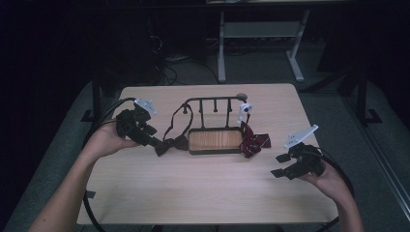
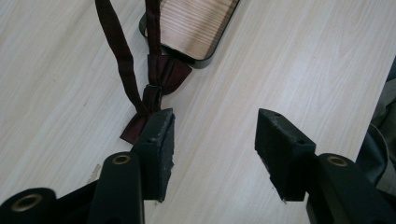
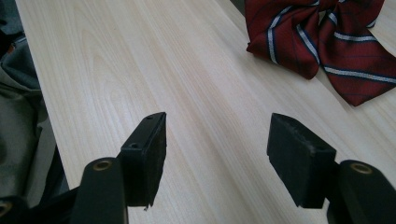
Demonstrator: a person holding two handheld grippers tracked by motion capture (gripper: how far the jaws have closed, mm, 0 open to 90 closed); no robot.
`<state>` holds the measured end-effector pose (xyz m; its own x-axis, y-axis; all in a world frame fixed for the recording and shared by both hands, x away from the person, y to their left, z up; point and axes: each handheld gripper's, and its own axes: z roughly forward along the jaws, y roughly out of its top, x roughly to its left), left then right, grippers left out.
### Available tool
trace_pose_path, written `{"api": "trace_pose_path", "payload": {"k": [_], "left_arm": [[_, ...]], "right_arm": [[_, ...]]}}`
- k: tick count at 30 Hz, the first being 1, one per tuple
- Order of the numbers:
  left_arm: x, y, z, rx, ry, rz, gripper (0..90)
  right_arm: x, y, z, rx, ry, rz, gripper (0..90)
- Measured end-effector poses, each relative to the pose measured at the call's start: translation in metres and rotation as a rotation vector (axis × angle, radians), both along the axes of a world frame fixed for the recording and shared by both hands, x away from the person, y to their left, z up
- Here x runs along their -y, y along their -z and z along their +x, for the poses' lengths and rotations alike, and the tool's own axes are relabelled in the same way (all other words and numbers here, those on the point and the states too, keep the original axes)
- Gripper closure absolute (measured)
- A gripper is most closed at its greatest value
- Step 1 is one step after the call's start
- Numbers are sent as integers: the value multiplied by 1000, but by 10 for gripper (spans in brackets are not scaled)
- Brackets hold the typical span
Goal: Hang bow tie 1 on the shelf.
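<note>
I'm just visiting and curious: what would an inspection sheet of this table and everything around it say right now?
Surface: pale wooden table, bare in front.
Job's things: dark bow tie lying flat, its strap looped up to the black rack with a wooden tray base; red striped bow tie on the table at the rack's other end.
Clutter: nothing seen.
Grippers: left tool open, one jaw next to the dark bow tie; right tool open over bare wood, short of the striped tie.
Cables: black cable trailing from the left tool.
Surroundings: dark room, white desk legs behind the table.
</note>
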<state>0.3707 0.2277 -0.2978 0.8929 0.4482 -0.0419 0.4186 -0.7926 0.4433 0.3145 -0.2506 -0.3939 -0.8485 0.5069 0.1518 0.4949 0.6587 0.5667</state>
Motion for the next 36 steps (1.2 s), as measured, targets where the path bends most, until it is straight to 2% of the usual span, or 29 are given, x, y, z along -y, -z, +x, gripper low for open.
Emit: {"api": "trace_pose_path", "payload": {"k": [12,23,26,36], "left_arm": [[-4,12,-6,3,0,1,397],[-7,21,-12,11,-7,-13,364],[-7,24,-14,16,-12,-2,336],[-10,34,-19,15,-17,-23,303]], "right_arm": [[1,0,0,-6,5,-3,372],[1,2,0,-10,6,-5,371],[1,3,0,-11,7,-7,371],[3,5,-1,-12,12,-7,371]]}}
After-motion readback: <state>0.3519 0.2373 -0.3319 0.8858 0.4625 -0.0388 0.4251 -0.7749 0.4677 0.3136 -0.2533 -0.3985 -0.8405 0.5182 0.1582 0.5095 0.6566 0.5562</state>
